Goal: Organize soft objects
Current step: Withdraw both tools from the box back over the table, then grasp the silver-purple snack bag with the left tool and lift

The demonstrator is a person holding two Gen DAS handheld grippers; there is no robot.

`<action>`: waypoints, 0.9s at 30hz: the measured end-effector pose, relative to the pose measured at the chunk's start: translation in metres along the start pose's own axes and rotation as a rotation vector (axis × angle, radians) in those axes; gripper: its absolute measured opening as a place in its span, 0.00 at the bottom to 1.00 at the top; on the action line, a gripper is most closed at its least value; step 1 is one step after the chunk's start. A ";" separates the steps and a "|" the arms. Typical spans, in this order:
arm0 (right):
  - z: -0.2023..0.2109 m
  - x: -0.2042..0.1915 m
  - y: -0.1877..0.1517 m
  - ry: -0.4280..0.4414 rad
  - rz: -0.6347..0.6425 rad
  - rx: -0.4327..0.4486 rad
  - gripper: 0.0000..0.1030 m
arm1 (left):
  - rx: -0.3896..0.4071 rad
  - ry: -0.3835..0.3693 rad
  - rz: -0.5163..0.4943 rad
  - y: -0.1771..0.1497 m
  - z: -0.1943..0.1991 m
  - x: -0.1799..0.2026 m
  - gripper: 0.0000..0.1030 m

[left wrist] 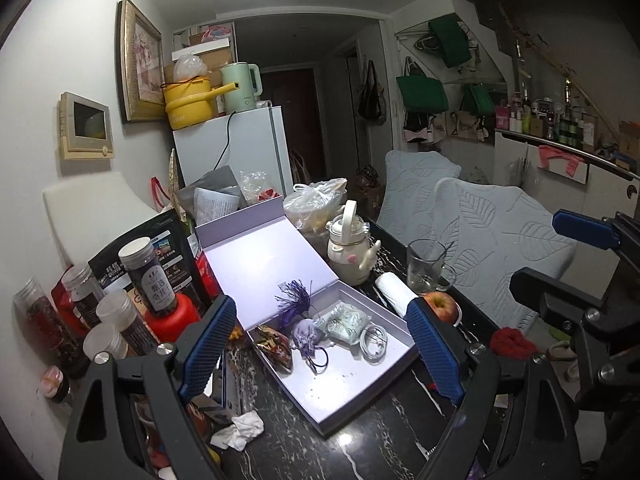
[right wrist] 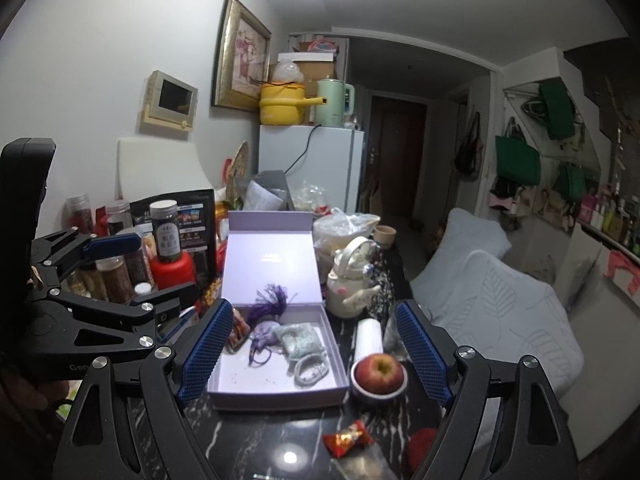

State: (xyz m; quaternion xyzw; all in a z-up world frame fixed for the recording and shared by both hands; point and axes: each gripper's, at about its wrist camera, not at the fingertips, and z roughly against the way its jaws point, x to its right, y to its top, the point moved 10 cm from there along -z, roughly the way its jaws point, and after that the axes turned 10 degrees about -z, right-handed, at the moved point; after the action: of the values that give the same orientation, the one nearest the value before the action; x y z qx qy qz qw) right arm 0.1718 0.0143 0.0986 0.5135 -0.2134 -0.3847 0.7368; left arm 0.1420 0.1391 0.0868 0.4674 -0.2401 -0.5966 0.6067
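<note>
**Inspector A:** Start with the worktop (right wrist: 256, 440). Dark marble, crowded with jars and packets on the left. An open lilac box (right wrist: 276, 380) sits mid-surface, lid propped upright behind it.

**Inspector B:** Box contents?

**A:** Four soft items lie together at the far end of the tray: a pale green pouch (left wrist: 344, 322), a lilac sachet (left wrist: 306, 330) with a purple tassel (left wrist: 294, 300), a patterned pouch (left wrist: 274, 346) at the left wall, and a coiled white cable (left wrist: 374, 344). The near half of the tray is bare.

**B:** What is left outside?

**A:** A red fuzzy item (left wrist: 512, 344) at the worktop's right edge, and a crumpled tissue (left wrist: 240, 430) near the box's front left. A white roll (right wrist: 368, 338) lies beside the box. My judgement: mostly done, these strays pending.

**B:** Grippers?

**A:** Left gripper (left wrist: 320, 352) stands wide, nothing between the jaws. Right gripper (right wrist: 312, 356) likewise wide and empty. Both are held off the box, touching nothing.
</note>
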 end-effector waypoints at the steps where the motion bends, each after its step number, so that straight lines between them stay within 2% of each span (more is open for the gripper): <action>1: 0.003 0.001 -0.005 -0.003 -0.005 -0.003 0.82 | 0.006 -0.002 -0.002 -0.003 0.004 0.003 0.86; 9: 0.021 0.010 -0.042 -0.026 -0.040 -0.035 0.82 | 0.006 -0.037 -0.012 -0.026 0.017 0.027 0.86; 19: 0.038 0.029 -0.093 -0.079 -0.104 -0.069 0.82 | -0.030 -0.139 -0.030 -0.067 0.023 0.068 0.86; 27: 0.043 0.049 -0.150 -0.140 -0.169 -0.132 0.82 | -0.082 -0.198 -0.052 -0.106 0.017 0.101 0.86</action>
State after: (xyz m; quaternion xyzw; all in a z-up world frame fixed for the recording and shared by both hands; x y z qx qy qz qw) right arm 0.1188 -0.0760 -0.0265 0.4519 -0.1943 -0.4935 0.7173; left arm 0.0919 0.0545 -0.0227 0.3871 -0.2621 -0.6646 0.5829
